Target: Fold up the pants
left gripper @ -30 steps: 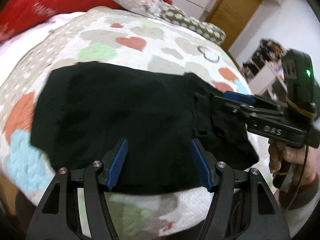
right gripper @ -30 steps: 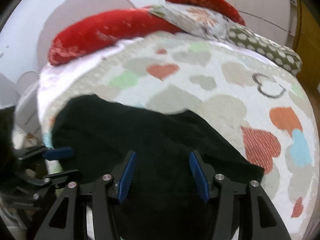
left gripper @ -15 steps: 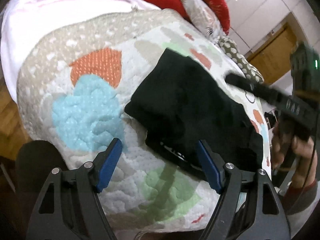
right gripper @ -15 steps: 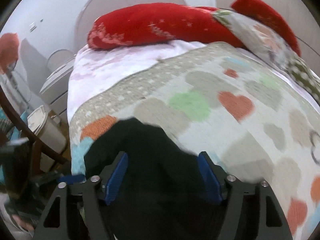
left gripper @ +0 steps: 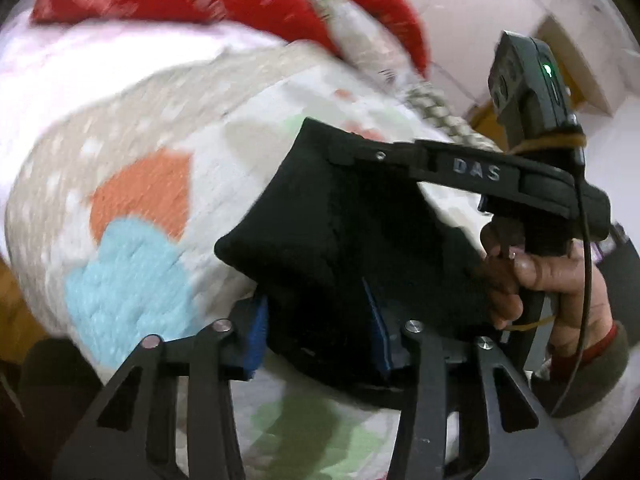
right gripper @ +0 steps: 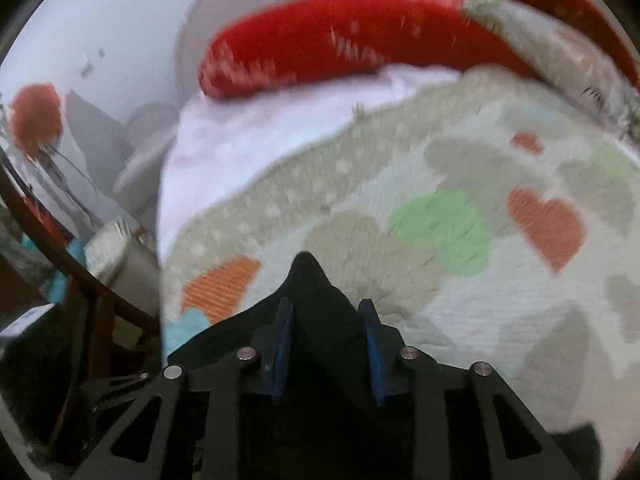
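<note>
Black pants [left gripper: 344, 240] lie bunched on the heart-patterned quilt [left gripper: 140, 200], near the quilt's close edge and beside its orange heart [left gripper: 144, 196] and pale blue patch [left gripper: 124, 280].

Left gripper [left gripper: 318, 330]: jaws closing, with the near hem of the pants between the blue pads [left gripper: 256, 332]. The cloth fills the gap and laps over the right pad; the left pad sits at the fabric's edge. Both frames are motion-blurred, so whether the pads already press the cloth is not certain; it looks like a grip.

Right gripper [right gripper: 326, 346]: jaws closing, narrow gap, a peak of black fabric standing up between the two blue pads [right gripper: 370, 344] and reaching past their tips toward the quilt's green heart [right gripper: 444, 232]. The cloth appears pinched from both sides.

In the left wrist view the right gripper [left gripper: 360, 152] comes in over the far side of the pants, its black body marked "DAS", a green light on its top unit. A hand [left gripper: 536, 284] with a dark sleeve and red cuff holds its handle, off the quilt's right side.

Beyond the quilt, at its far edge: a white sheet [right gripper: 256, 140], then a red pillow [right gripper: 340, 44] and a patterned cushion [right gripper: 560, 52].
</note>
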`<action>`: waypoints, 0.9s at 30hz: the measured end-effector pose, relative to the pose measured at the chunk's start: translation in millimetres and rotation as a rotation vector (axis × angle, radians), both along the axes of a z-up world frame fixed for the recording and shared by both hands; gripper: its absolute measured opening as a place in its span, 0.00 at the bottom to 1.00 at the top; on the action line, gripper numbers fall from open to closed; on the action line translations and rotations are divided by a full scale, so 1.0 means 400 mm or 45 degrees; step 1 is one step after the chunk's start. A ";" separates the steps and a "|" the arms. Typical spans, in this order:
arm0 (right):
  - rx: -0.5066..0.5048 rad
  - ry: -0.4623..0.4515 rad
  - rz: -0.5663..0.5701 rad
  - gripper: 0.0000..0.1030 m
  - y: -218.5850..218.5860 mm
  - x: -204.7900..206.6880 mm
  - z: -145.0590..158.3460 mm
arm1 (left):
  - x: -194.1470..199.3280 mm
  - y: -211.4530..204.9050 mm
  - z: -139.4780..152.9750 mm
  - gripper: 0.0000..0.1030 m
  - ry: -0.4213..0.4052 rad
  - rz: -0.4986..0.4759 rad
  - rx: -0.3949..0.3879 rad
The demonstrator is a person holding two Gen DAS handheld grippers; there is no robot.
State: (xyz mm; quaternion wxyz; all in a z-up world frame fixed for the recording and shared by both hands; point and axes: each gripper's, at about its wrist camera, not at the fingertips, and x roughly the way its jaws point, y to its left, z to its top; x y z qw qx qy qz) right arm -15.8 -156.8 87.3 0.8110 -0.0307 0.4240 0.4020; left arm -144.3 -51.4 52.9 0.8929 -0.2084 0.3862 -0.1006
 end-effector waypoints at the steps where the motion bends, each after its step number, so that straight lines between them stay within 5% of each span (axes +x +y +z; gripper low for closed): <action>1: 0.024 -0.018 -0.015 0.29 -0.024 -0.008 0.021 | -0.009 -0.017 0.031 0.40 -0.055 -0.032 0.008; 4: 0.138 -0.103 -0.133 0.26 -0.176 -0.057 0.104 | -0.039 -0.108 0.125 0.40 -0.214 -0.219 0.020; 7: 0.205 -0.158 -0.309 0.25 -0.362 -0.107 0.148 | -0.037 -0.240 0.168 0.40 -0.266 -0.455 0.020; 13: 0.108 -0.101 -0.674 0.25 -0.628 -0.218 0.094 | -0.001 -0.490 0.075 0.40 -0.050 -0.914 -0.053; 15: 0.101 -0.060 -0.728 0.34 -0.672 -0.254 0.066 | -0.012 -0.522 0.055 0.40 0.006 -1.002 -0.002; 18: 0.199 -0.022 -0.792 0.65 -0.715 -0.296 0.037 | -0.038 -0.483 0.083 0.42 -0.069 -0.983 0.089; 22: 0.426 0.075 -0.740 0.66 -0.726 -0.312 0.001 | -0.064 -0.383 0.132 0.72 -0.180 -0.915 0.114; 27: 0.408 0.163 -0.633 0.72 -0.636 -0.270 -0.047 | -0.015 -0.279 0.110 0.74 -0.178 -0.727 0.180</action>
